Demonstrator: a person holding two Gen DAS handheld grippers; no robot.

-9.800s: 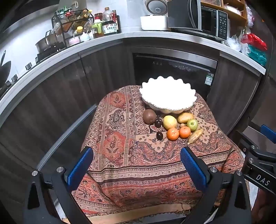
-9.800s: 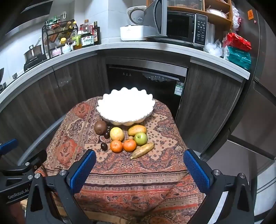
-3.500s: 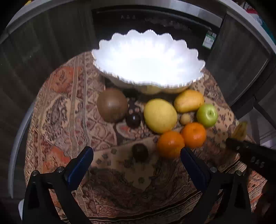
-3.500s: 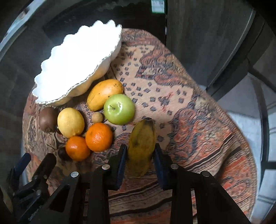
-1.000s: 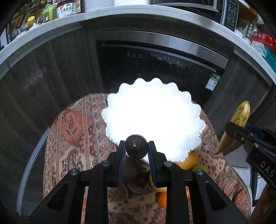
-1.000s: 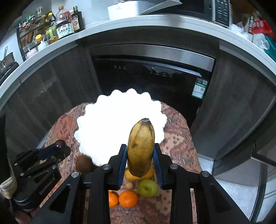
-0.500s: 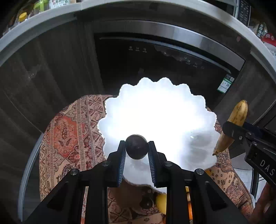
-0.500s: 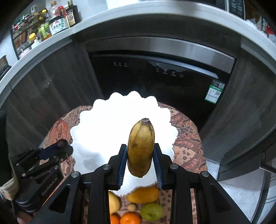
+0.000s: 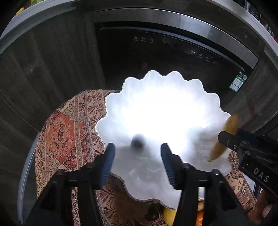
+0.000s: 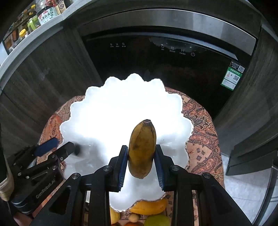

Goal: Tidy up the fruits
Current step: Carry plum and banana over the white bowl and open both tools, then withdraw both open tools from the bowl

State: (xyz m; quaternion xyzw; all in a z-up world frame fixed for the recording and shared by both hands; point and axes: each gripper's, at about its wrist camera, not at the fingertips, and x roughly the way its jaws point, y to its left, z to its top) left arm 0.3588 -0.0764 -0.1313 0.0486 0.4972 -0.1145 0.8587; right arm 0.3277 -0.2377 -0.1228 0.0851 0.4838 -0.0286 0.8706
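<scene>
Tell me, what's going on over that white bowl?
Left gripper opening, dark fruit dropping free. Right gripper opening, banana between pads. Bowl unobstructed.

A patterned cloth [image 9: 69, 132] in red, orange and brown covers the small table, its paisley borders running along the left edge and draping over the right side. Behind the table stands a dark built-in appliance [image 10: 156, 66] with a steel band along its top, a row of small white touch symbols and a green label [image 10: 232, 78] at its right edge. Dark wood cabinet fronts [image 9: 43, 69] flank it. On the countertop [image 10: 29, 50] at upper left stand bottles and jars [image 10: 46, 14].
</scene>
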